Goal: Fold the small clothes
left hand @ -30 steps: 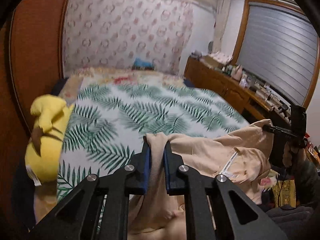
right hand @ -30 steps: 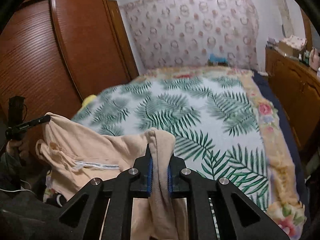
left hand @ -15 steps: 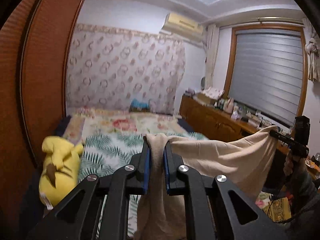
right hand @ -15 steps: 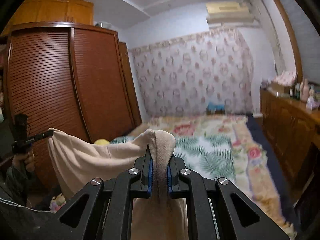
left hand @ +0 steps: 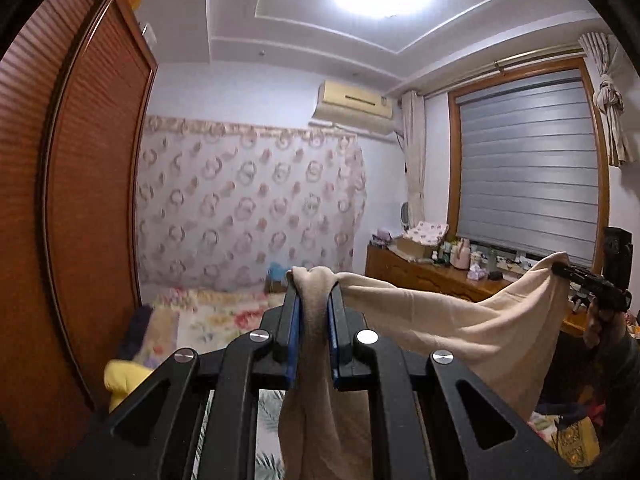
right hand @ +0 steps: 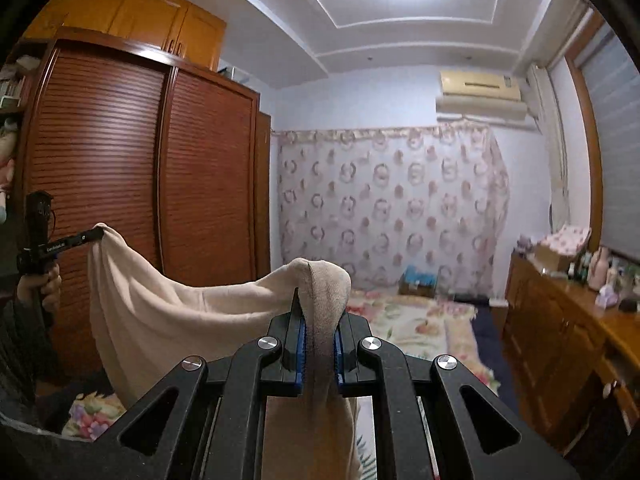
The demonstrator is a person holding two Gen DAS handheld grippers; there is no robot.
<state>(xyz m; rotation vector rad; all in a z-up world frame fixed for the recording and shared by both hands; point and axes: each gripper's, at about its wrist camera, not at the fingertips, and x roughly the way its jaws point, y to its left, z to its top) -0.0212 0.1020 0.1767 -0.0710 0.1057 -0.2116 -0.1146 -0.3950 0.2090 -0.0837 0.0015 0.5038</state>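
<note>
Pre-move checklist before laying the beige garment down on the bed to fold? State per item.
1. Left tongs shut on the beige garment: ok, cloth bunched between the blue pads.
2. Right tongs shut on the other corner: ok, also seen gripping at the left view's right edge.
3. Top edge taut between the two tongs: not ok, it sags in the middle.
4. Garment hanging flat, no twist: cannot tell, its lower part is hidden behind the tongs.
5. Landing spot on the bed free: cannot tell, the near part of the bed is out of view.
6. Yellow plush toy away from the drop zone: cannot tell.
</note>
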